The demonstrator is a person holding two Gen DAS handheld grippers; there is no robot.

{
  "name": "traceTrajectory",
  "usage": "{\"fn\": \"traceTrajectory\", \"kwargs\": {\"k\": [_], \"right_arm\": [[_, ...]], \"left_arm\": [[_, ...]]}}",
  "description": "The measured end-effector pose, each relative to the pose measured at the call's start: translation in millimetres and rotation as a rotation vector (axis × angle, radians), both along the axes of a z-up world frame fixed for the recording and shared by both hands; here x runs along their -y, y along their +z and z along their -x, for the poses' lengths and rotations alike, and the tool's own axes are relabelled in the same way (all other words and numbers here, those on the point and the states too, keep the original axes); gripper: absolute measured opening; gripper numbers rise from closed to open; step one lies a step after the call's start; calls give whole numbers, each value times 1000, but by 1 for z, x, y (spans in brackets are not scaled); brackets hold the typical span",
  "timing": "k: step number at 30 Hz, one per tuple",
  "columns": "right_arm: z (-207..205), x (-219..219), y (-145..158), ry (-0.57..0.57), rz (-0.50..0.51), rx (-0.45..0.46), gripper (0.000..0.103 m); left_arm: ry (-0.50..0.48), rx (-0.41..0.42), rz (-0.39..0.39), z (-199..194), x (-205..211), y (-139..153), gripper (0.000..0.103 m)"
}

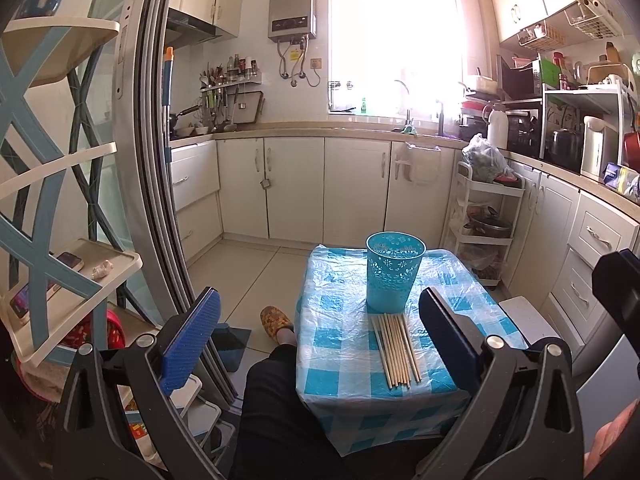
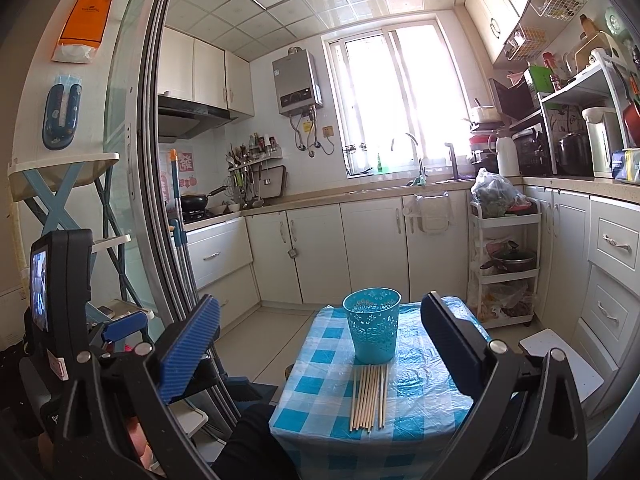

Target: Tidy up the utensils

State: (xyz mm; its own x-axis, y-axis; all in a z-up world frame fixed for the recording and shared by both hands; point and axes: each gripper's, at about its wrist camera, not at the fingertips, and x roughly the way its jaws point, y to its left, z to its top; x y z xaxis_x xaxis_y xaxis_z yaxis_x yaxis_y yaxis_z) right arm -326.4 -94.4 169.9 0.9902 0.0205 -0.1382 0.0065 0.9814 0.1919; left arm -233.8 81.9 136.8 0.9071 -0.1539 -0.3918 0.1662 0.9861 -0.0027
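Here I had both grippers raised above the near end of the small table (image 1: 344,396), which wore a blue-and-white checked cloth under clear plastic. The left gripper (image 1: 320,336) stood with its jaws spread wide and nothing between them, and the right gripper (image 2: 320,340) was spread just as wide, also empty. The chopsticks (image 1: 395,352) lay flat in a loose bundle on the cloth, side by side, their far ends reaching to the foot of the teal cup (image 1: 394,274); I could not tell whether they touched it. That perforated cup stood upright near the far edge of the table. A dark-trousered leg (image 1: 280,408) showed at the table's left side, with a patterned slipper (image 1: 275,321) on the floor.
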Motion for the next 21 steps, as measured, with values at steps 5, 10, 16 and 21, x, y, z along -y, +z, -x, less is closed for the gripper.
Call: {"fn": "traceTrajectory", "kwargs": {"k": [5, 10, 16, 21], "right_arm": [[1, 0, -2, 0, -10, 7, 97], [-6, 2, -7, 3, -22, -9, 97], [-52, 30, -36, -12, -112, -147, 97], [-124, 54, -91, -37, -120, -332, 95]], "left_arm": [[-13, -7, 2, -4, 0, -1, 95], [-25, -45, 10, -12, 2, -12, 95], [-35, -173, 29, -64, 3, -44, 95], [-45, -325, 31, -125, 15, -92, 95]]}}
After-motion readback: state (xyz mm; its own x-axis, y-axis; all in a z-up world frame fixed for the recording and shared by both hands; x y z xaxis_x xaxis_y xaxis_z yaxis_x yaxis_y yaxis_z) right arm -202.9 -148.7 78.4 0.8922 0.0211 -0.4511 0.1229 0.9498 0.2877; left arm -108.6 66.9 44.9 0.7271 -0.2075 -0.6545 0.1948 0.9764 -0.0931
